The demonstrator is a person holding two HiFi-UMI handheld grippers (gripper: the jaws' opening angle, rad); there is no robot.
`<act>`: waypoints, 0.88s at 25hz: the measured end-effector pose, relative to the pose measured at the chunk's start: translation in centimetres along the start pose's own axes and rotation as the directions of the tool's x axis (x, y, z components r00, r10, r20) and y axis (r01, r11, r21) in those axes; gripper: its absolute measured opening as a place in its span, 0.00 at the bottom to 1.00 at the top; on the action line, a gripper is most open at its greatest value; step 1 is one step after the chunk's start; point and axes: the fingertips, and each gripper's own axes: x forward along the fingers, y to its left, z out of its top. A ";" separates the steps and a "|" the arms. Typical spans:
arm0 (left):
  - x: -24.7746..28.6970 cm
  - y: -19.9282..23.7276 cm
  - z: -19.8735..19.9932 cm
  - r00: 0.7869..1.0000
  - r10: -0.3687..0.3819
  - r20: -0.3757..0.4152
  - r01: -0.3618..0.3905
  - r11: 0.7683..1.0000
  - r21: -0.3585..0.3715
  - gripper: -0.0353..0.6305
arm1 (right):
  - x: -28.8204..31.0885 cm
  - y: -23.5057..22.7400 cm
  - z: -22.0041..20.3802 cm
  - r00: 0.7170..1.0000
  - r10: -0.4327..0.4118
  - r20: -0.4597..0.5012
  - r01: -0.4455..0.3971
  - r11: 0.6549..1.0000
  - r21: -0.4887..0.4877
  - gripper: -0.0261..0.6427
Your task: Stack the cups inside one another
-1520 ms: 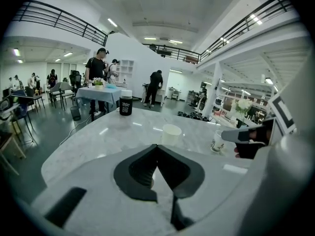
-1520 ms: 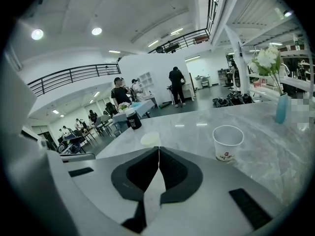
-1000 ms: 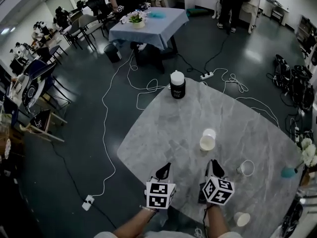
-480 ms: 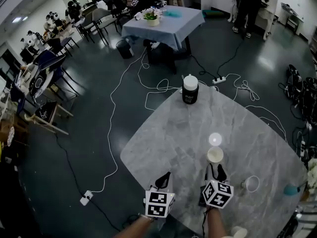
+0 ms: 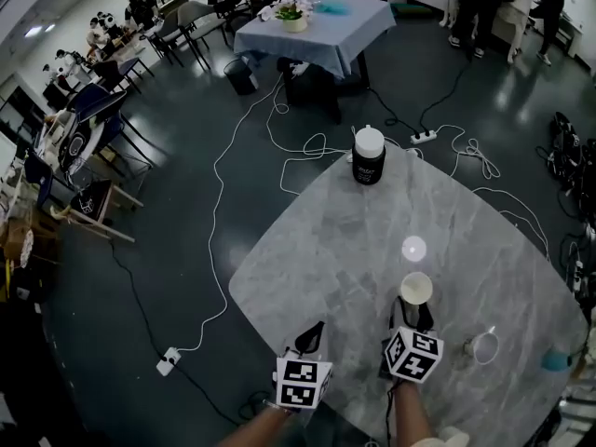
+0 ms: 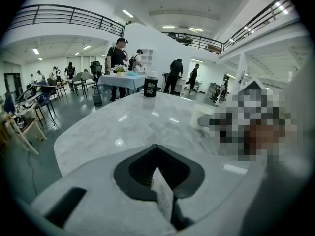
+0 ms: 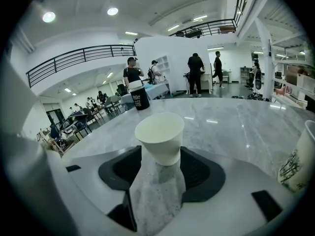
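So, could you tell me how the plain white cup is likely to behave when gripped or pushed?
The plain white cup looks thin-walled and empty, so it is probably light and easily crushed. It tapers to a narrow base on the smooth marble table, so a push would likely slide or tip it.

The person's left arm (image 5: 253, 427) and right arm (image 5: 411, 424) are bare as far as they show. The left gripper (image 5: 312, 331) and the right gripper (image 5: 415, 312) look the same. Each has a white box on top, the left cube (image 5: 302, 383) and the right cube (image 5: 413, 356), with black square patterns on its sides. Two black, pointy jaws stick out in front of each cube. Up close, each gripper's body is pale grey and smooth, with dark ribbed pads (image 7: 203, 172) set in it and small black slots (image 7: 268, 204) near the edges.
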 end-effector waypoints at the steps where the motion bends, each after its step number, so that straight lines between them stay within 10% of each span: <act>1: 0.2 0.0 0.0 1.000 0.001 -0.001 -0.001 1.000 -0.001 0.04 | 0.3 -0.1 0.1 1.000 -0.002 -0.001 0.002 1.000 -0.003 0.35; 22: 0.9 -0.6 0.5 1.000 -0.030 -0.004 0.030 0.999 0.017 0.04 | 0.2 0.4 0.9 1.000 -0.001 0.020 0.001 1.000 -0.009 0.35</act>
